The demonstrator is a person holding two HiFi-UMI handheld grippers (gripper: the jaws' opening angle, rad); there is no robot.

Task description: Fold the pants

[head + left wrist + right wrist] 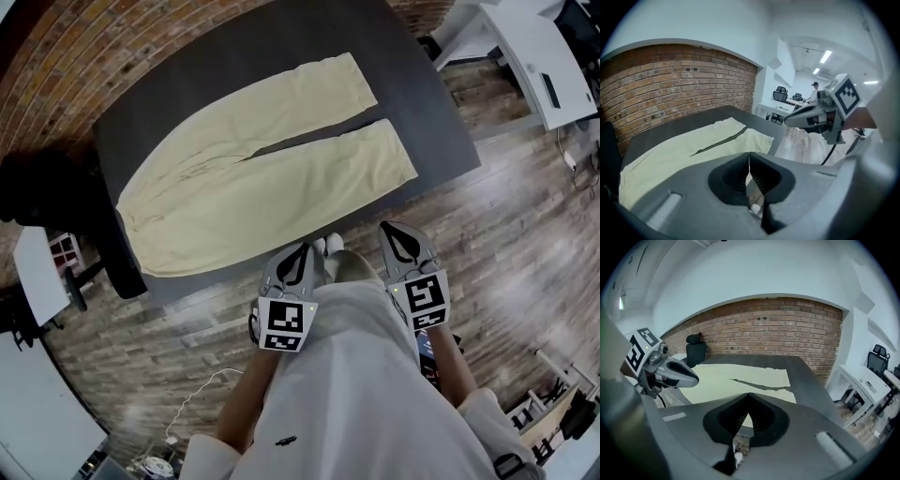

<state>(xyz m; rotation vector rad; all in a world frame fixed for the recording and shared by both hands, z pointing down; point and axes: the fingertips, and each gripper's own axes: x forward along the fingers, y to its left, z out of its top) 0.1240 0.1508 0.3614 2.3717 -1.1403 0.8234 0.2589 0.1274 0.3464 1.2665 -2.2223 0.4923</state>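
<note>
Pale yellow pants [253, 159] lie flat on the dark table [281, 37], with the waist at the lower left and both legs reaching toward the upper right. The legs are slightly spread. Both grippers hover short of the table's near edge, over the floor and apart from the cloth. My left gripper [300, 251] is shut and empty; its jaws meet in the left gripper view [749, 159], with the pants [684, 150] ahead. My right gripper [395, 230] is also shut and empty [749, 397], facing the pant legs [740, 376].
A black office chair [56, 197] stands at the table's left end by the brick wall [56, 75]. White desks [534, 47] stand at the upper right. A white cable [202, 394] lies on the wood floor near my feet.
</note>
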